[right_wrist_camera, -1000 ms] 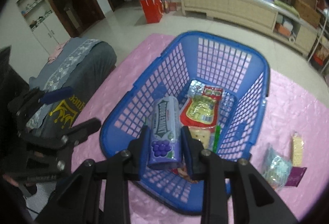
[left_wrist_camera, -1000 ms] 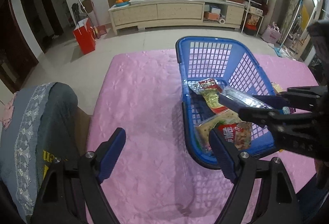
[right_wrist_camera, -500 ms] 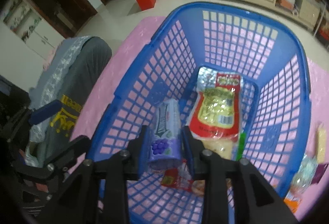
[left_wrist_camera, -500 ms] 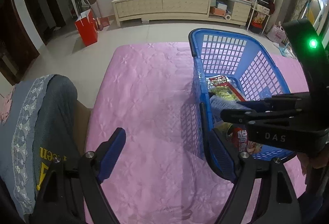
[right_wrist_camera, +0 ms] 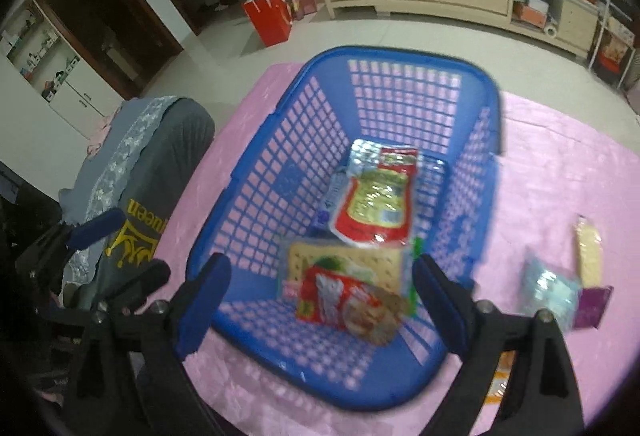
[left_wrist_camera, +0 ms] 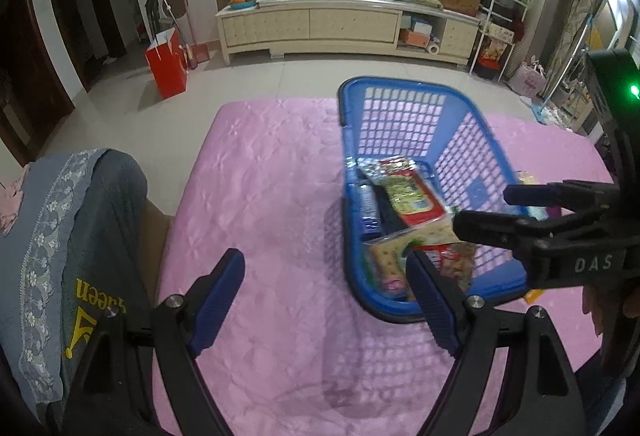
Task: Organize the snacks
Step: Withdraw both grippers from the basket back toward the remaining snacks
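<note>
- My right tool is hanging over the near end of the basket, jaws wide and gripping nothing; they have just been opening.
- My left tool is gaping wide over the pink cover left of the basket, holding nothing.
- The gum pack is lying on the basket floor by the left wall, partly under the red pouch.
- The cracker pack and a red packet are lying nearer me in the basket.
- Loose snacks are lying on the cover, right of the basket.
- A grey cushion is sitting at the cover's left edge.
</note>
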### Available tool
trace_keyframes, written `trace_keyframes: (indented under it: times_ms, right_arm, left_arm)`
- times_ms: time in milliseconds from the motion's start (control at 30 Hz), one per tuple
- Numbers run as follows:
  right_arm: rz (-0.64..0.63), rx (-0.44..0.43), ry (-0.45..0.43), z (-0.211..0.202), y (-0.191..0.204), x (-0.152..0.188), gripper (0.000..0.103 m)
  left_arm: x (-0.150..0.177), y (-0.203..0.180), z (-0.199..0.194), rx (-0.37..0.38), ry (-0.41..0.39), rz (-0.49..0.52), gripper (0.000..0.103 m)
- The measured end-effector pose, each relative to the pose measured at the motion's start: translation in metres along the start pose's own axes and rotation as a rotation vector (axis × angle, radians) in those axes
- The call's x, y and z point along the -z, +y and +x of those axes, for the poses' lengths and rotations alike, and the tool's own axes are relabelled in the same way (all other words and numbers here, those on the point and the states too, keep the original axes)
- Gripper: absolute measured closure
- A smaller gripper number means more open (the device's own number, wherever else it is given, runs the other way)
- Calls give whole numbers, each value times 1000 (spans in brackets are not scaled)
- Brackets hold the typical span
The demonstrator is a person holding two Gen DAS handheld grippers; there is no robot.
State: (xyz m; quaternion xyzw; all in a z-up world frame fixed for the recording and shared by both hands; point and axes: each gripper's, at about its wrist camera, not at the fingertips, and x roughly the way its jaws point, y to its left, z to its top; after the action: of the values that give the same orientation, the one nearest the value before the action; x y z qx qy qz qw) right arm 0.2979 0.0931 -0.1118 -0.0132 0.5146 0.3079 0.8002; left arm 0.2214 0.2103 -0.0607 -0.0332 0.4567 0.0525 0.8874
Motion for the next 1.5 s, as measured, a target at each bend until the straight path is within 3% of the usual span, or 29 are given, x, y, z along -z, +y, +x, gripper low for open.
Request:
trace_keyframes:
  times_ms: [467,800,1167,1500]
  right_arm:
    - [49,77,-122,-98,-46,52,9]
    - [126,127,-170,-139,-92,92,9]
    - [158,164,-160,-145,-147,139,9]
    - [61,151,-127,-117,-180,168,9]
  left_arm:
    - [6,-71,-60,83,-72,60,22]
    - [14,-142,-65,142,-63,143,22]
    - [44,-206,-39,155,-13,183,17]
    - [78,-241,2,106,23,169,14]
